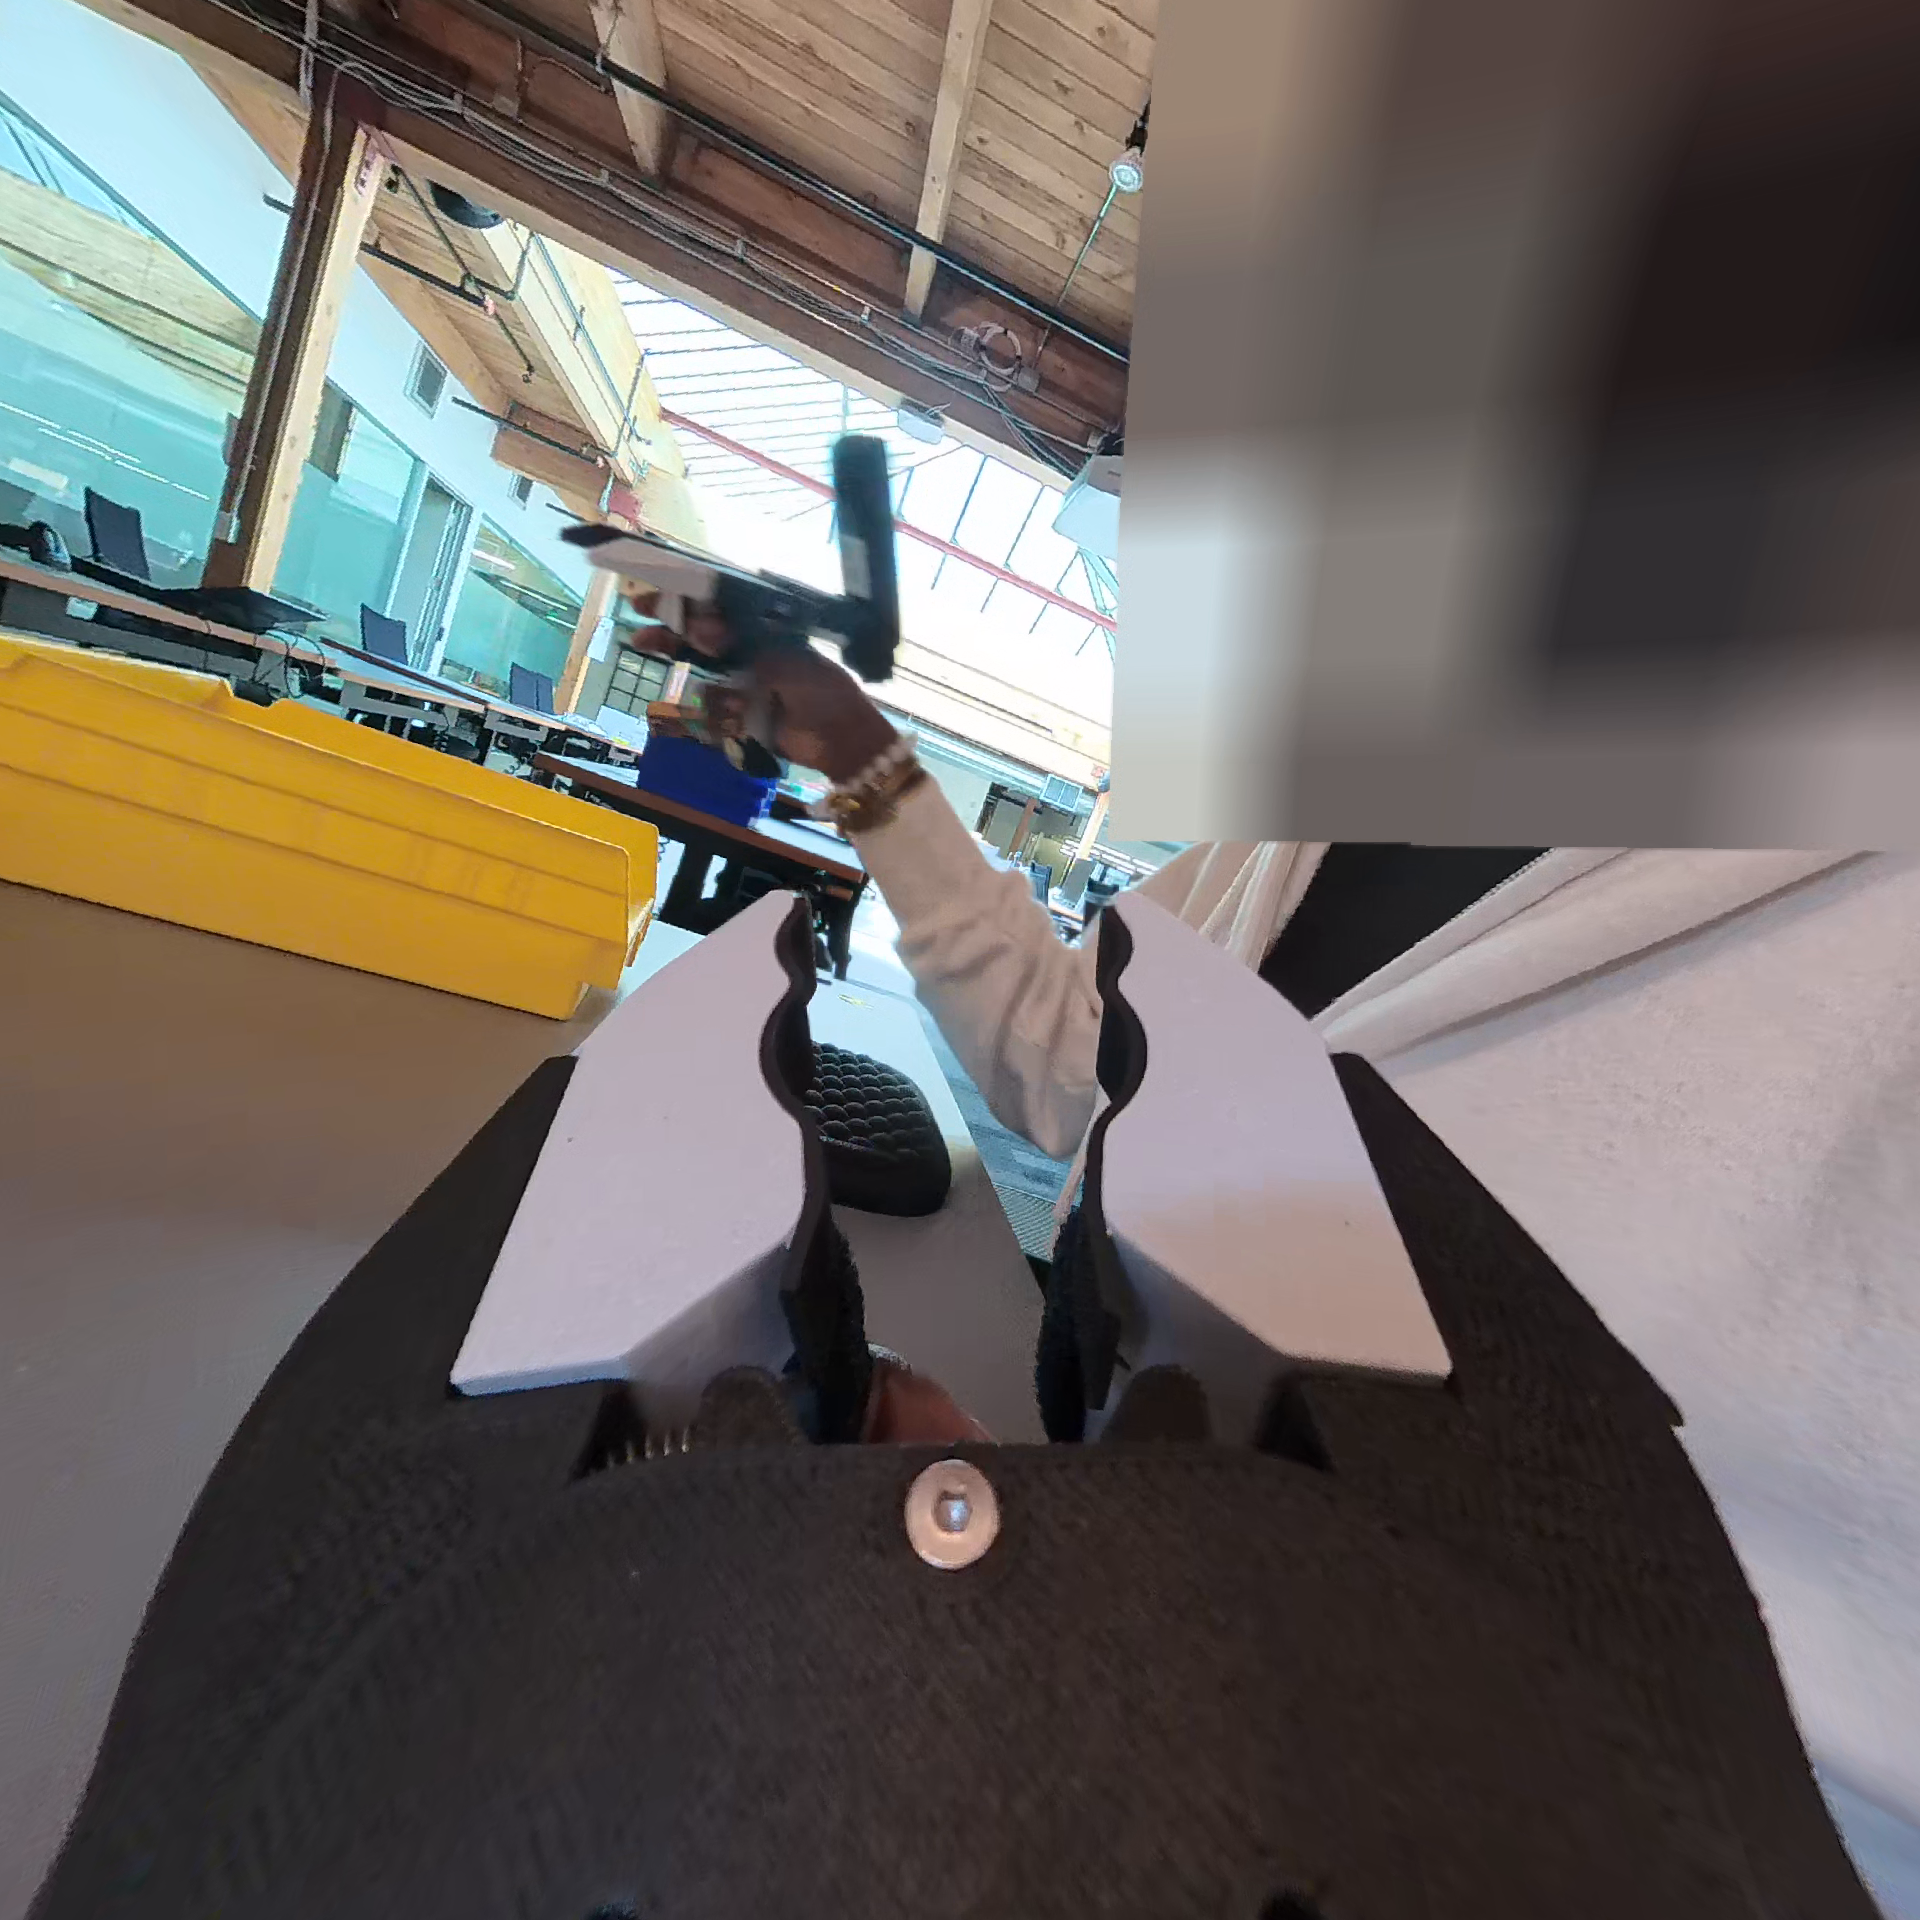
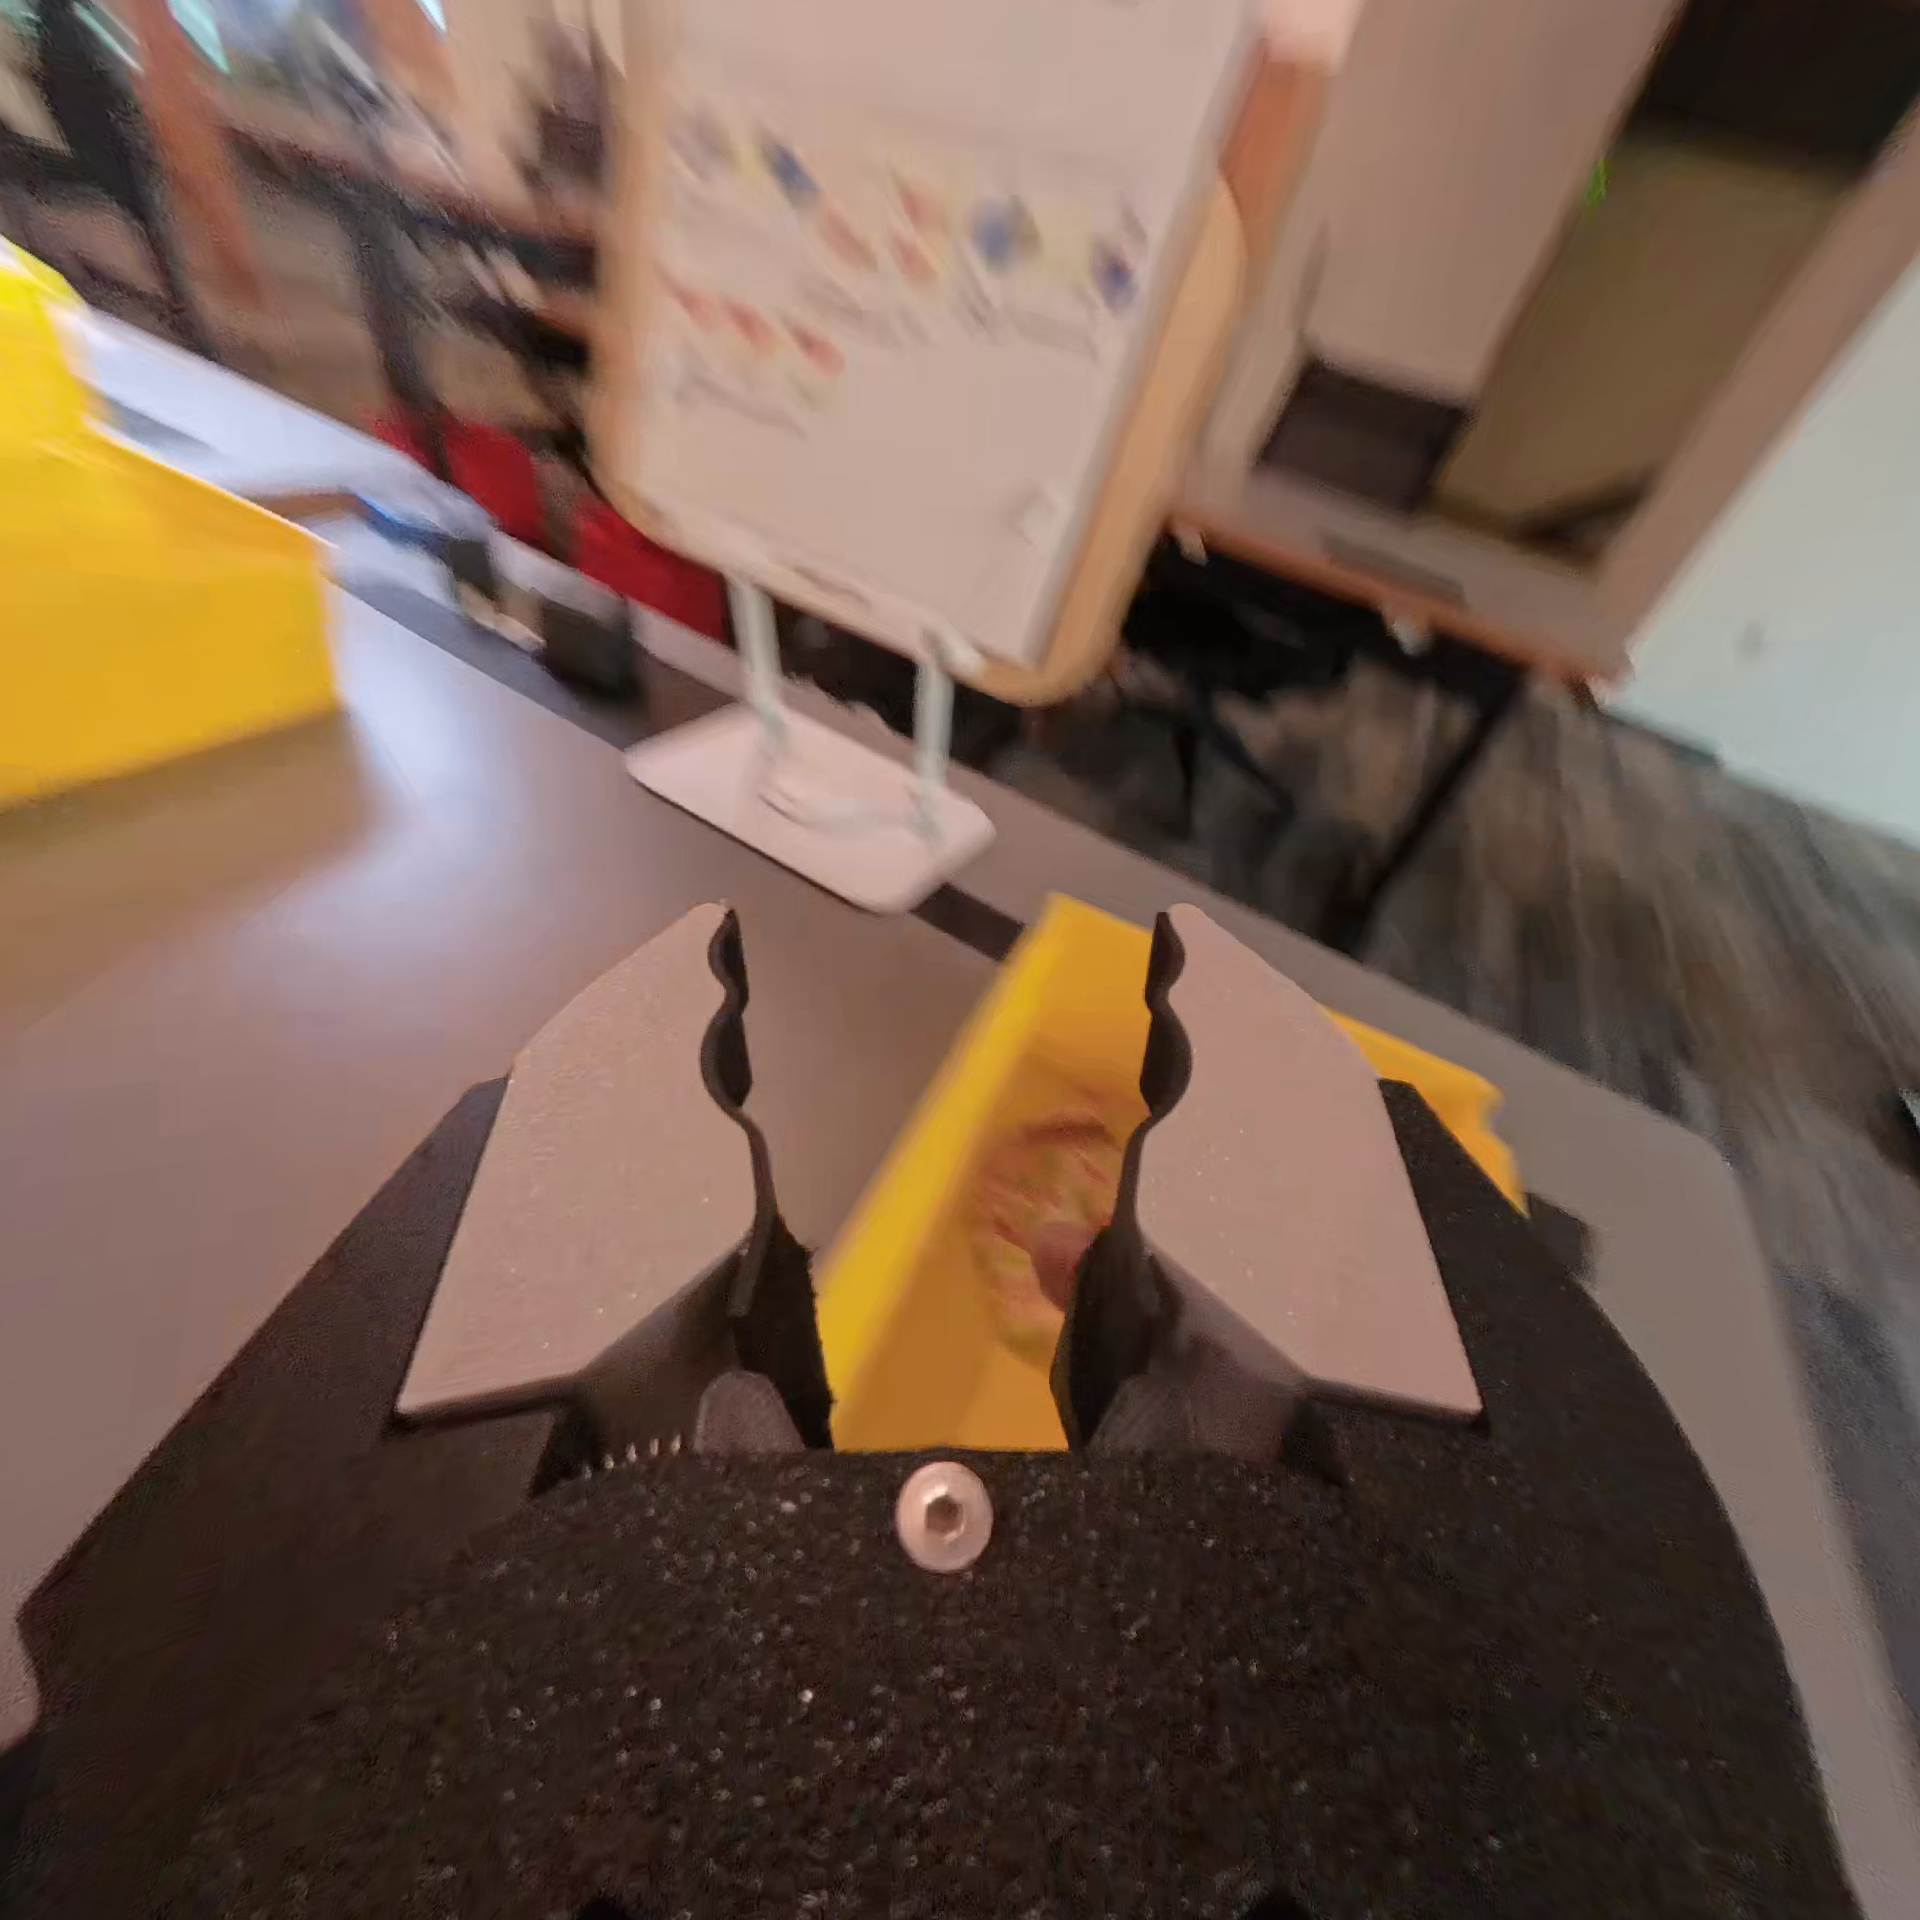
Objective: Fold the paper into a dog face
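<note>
No paper shows in either view, so you can't judge which way it lies. Your right gripper (image 2: 945,935) is nearer the small yellow bin (image 2: 935,1247) on the smooth grey tabletop (image 2: 312,987); your left gripper (image 1: 951,935) aims away. Both sets of wavy-edged fingers are wide apart, empty.

Wooden beamed ceiling (image 1: 810,125), bright skylight (image 1: 935,499), glass walls (image 1: 104,395), distant desks (image 1: 436,686).
</note>
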Available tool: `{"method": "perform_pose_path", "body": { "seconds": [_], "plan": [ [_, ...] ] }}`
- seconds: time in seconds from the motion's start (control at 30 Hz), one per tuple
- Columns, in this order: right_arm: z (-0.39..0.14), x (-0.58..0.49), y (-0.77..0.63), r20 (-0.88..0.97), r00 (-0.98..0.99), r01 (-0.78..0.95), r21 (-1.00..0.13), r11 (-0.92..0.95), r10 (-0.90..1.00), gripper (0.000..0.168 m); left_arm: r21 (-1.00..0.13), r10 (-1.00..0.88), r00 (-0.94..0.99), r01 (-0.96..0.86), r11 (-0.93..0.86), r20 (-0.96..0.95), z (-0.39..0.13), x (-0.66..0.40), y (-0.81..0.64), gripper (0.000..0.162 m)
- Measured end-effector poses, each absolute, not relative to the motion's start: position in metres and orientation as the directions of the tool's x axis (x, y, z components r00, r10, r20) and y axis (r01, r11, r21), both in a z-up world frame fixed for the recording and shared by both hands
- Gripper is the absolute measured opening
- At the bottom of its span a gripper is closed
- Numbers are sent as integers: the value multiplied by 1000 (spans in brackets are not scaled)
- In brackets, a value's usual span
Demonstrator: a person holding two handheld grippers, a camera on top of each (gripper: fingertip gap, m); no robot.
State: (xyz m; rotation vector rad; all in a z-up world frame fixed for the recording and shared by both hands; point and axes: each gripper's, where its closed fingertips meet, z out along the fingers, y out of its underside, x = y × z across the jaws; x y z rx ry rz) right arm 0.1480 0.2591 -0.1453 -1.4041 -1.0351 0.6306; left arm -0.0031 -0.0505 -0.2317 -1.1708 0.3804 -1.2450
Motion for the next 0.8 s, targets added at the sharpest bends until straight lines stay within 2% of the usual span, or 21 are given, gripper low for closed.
{"method": "perform_pose_path", "body": {
  "seconds": [0.07, 0.13, 0.27, 0.33, 0.43, 0.53, 0.6, 0.67, 0.73, 0.8],
  "plan": [
    [-143, 143, 196, 193, 358, 34, -980, 194, 914, 75, -851, -878, 352, 515, -107, 324, -231, -1, -53, 52],
    [-156, 138, 142, 157, 220, -132, -973, 189, 963, 80, -863, -884, 359, 498, -89, 299, -230, 2, -55, 53],
    [-208, 135, 84, -9, -49, -320, -947, -24, 999, 97, -881, -894, 375, 472, -44, 246, -229, 8, -60, 52],
    [-217, 138, 76, -47, -74, -423, -903, -75, 996, 100, -887, -887, 404, 462, -14, 224, -227, 8, -60, 52],
    [-211, 149, 82, -53, -16, -565, -824, -53, 998, 94, -889, -864, 482, 447, 102, 143, -208, -2, -70, 53],
    [-211, 150, 85, -57, -11, -579, -814, -53, 998, 92, -943, -751, 657, 287, 169, 66, -183, -51, -77, 52],
    [-213, 147, 84, -53, -13, -566, -823, -51, 998, 89, -995, -576, 817, 76, 73, 20, -180, -113, -69, 52],
    [-213, 148, 85, -56, -7, -571, -820, -50, 998, 87, -970, -451, 886, -194, -149, -108, -200, -178, -69, 53],
    [-212, 152, 89, -81, -6, -592, -803, -69, 997, 84, -840, -383, 886, -405, -362, -262, -230, -239, -69, 52],
    [-211, 153, 93, -101, 0, -601, -795, -81, 995, 83, -661, -455, 823, -553, -508, -340, -269, -269, -74, 50]
  ]
}}
